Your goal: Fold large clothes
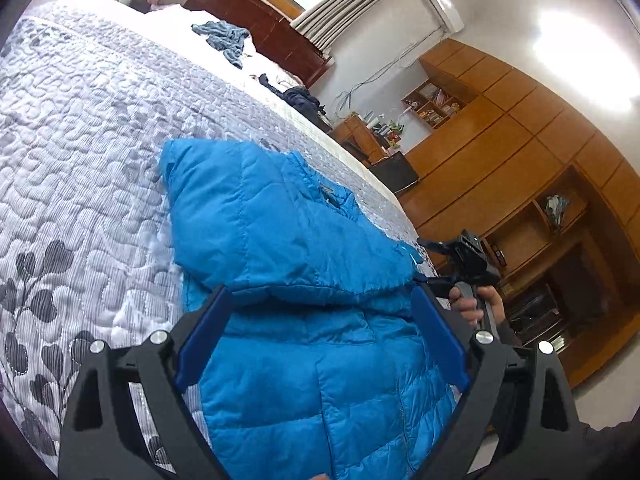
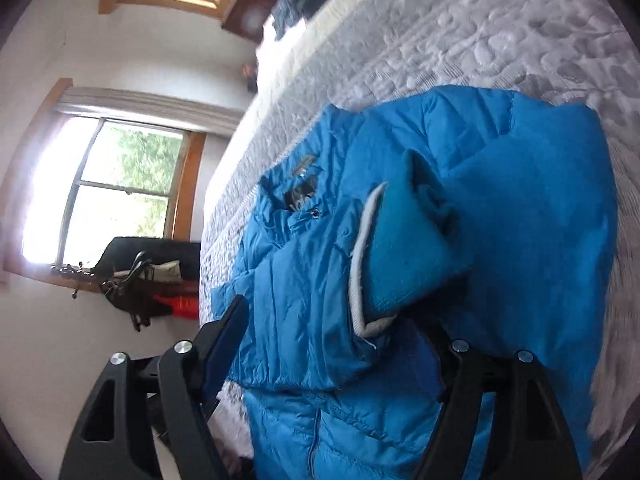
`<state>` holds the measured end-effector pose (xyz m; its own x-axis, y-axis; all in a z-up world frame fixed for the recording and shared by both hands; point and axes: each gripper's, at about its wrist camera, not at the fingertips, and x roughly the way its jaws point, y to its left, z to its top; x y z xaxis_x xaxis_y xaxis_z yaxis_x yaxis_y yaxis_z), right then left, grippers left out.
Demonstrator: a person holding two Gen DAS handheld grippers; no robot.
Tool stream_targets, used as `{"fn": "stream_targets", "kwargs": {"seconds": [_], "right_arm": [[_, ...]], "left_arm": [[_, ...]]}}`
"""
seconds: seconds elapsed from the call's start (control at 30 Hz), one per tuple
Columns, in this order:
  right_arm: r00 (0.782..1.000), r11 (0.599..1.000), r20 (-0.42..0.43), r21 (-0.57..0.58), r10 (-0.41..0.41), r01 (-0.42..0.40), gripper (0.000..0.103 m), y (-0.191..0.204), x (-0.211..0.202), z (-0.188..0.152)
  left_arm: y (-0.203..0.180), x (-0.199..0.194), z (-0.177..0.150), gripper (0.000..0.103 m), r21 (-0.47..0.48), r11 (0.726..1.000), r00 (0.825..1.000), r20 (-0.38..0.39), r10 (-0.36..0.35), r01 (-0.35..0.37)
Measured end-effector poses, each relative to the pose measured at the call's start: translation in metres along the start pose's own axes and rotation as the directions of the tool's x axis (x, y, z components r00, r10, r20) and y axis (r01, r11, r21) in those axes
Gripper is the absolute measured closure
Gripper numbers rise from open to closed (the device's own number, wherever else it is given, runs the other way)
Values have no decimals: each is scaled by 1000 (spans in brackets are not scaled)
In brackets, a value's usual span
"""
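Note:
A bright blue puffer jacket (image 1: 288, 240) lies partly folded on the quilted grey-and-white bedspread (image 1: 80, 140). My left gripper (image 1: 320, 294) is open, its blue pads (image 1: 204, 336) spread wide, with the jacket's lower part lying between them. In the right wrist view the jacket (image 2: 400, 208) shows a sleeve folded across the body, with its grey-trimmed cuff (image 2: 364, 256) on top. My right gripper (image 2: 336, 316) is open around the jacket's near edge. Its right finger (image 2: 460, 360) is partly hidden by fabric. A hand (image 1: 476, 304) holds the right gripper (image 1: 468, 256) at the bed's edge.
A crumpled blue-grey garment (image 1: 224, 38) and a dark garment (image 1: 300, 98) lie far up the bed near the wooden headboard (image 1: 256, 20). Wooden cabinets (image 1: 520, 128) stand beyond the bed's edge. A window (image 2: 120, 184) and a dark rack of things (image 2: 140, 272) are on the other side.

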<state>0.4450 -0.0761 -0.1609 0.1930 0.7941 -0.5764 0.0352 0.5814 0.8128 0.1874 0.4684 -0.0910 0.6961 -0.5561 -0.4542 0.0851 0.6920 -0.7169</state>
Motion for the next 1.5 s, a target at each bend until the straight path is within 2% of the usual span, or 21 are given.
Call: {"fn": "stream_targets", "kwargs": {"seconds": [0.07, 0.17, 0.27, 0.33, 0.37, 0.4, 0.57, 0.73, 0.83, 1.03, 1.17, 1.27, 1.33, 1.4, 1.5], "right_arm": [[999, 1000, -42, 14, 9, -9, 29, -6, -1, 10], [999, 1000, -39, 27, 11, -10, 30, -14, -6, 27], [999, 1000, -49, 23, 5, -4, 37, -19, -7, 37], [997, 999, -60, 4, -41, 42, 53, -21, -3, 42], [996, 997, -53, -20, -74, 73, 74, -18, -2, 42], [995, 995, -35, -39, -90, 88, 90, -17, -4, 43], [990, 983, 102, -147, -98, 112, 93, 11, -44, 30], [958, 967, 241, -162, -152, 194, 93, 2, -82, 6], [952, 973, 264, -127, -154, 193, 93, -20, -88, -5], [954, 980, 259, -90, -149, 177, 93, -48, -81, -17], [958, 984, 244, -63, -148, 168, 92, -63, -75, -18], [963, 987, 244, -87, -112, 137, 86, -63, -83, -21], [942, 990, 326, -79, -85, 117, 85, -57, -115, -24], [920, 984, 383, -115, -81, 135, 85, -42, -134, -24], [936, 976, 341, -156, -91, 151, 85, -30, -118, -17]], "left_arm": [[2, -2, 2, 13, -5, 1000, 1000, 0, 4, -4], [3, -5, 4, 13, 0, 1000, 1000, 6, 20, -20], [2, -6, 6, 13, 3, 1000, 1000, 4, 25, -25], [-1, -4, 7, 13, 9, 999, 1000, 0, 30, -30], [-2, -3, 7, 13, 10, 999, 1000, -2, 31, -31], [-4, -2, 9, 13, 12, 999, 1000, -4, 31, -31], [-9, 6, 30, 13, 24, 1000, 1000, 0, 15, -15], [-5, 45, 58, 15, -13, 999, 996, -70, -50, 50], [-6, 73, 70, 15, -19, 998, 990, -127, -66, 65], [9, 118, 84, 20, 27, 998, 978, -199, 65, -61], [20, 129, 90, 24, 30, 996, 973, -213, 84, -79], [20, 129, 92, 23, 38, 996, 973, -213, 91, -85], [18, 126, 93, 22, 54, 995, 973, -211, 93, -83], [19, 127, 92, 22, 64, 994, 972, -214, 96, -84], [19, 127, 91, 22, 66, 994, 972, -213, 100, -88]]}}
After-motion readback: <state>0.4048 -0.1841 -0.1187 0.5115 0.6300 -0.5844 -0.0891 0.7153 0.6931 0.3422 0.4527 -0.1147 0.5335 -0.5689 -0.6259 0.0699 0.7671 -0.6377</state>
